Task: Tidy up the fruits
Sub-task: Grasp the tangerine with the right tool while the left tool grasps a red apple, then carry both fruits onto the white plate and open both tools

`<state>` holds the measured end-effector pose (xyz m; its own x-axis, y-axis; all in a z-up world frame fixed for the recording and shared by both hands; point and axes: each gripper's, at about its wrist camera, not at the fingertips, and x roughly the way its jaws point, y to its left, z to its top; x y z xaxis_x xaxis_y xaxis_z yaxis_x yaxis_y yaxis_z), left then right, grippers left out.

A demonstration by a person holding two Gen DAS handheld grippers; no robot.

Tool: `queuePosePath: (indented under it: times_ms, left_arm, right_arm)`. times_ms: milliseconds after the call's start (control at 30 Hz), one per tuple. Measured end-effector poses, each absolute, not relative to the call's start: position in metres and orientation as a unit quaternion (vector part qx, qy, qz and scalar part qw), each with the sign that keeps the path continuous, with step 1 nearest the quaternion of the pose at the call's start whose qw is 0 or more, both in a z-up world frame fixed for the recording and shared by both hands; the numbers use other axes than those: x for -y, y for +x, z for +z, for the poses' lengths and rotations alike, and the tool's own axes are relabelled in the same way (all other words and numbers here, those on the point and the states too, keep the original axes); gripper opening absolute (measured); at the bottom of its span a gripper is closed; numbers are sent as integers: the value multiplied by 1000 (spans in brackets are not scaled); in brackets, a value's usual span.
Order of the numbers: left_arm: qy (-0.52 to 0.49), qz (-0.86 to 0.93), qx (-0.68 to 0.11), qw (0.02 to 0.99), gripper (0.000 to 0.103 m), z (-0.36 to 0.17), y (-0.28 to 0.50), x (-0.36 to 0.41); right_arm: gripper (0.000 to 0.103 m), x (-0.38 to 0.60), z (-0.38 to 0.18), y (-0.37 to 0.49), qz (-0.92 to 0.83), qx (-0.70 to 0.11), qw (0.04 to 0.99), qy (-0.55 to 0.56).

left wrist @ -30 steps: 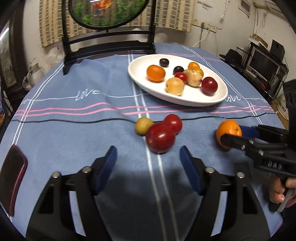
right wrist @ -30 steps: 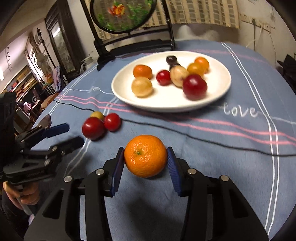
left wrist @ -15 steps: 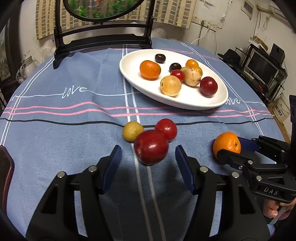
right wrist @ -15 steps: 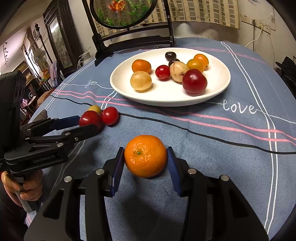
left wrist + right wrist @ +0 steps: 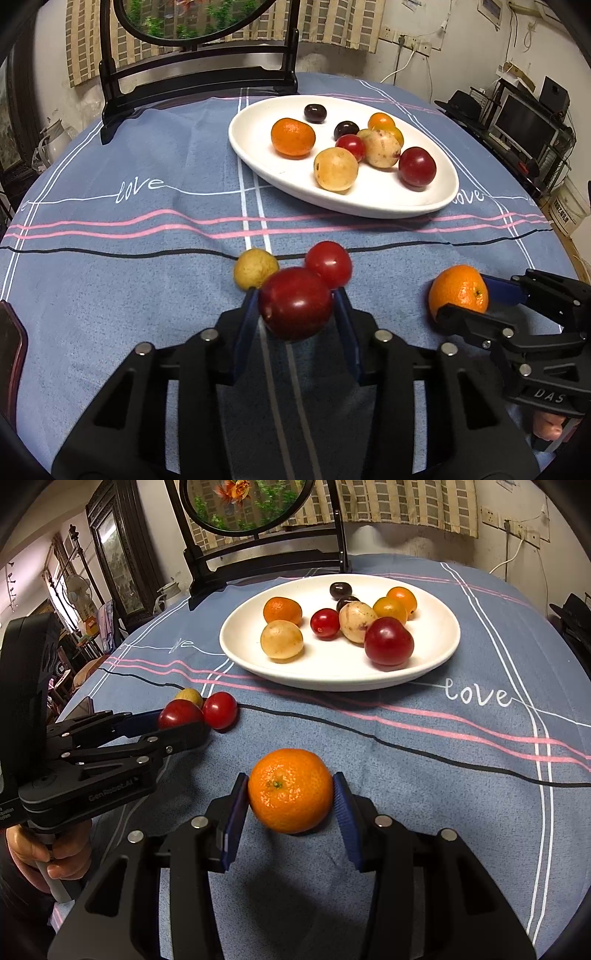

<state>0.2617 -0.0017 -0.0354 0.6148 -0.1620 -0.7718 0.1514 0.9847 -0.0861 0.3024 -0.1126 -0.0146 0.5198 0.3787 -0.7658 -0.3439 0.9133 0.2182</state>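
In the left wrist view, the left tongs (image 5: 295, 306) are closing, their blue pads right against a dark red plum (image 5: 294, 303) at lower centre. In the right wrist view, the right tongs (image 5: 290, 794) sit clamped on a mandarin (image 5: 290, 791) on the blue-clothed surface (image 5: 461, 782). The white plate (image 5: 439, 653) of fruit lies above centre.
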Motion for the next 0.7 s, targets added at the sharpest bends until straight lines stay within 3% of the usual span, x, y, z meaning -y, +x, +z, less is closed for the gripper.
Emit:
queuePosePath:
  times_ms: [700]
  left_arm:
    - [-32, -102, -399, 910, 40, -17, 221, -2]
  right_arm:
    - [46, 103, -9, 293, 219, -433, 874, 4]
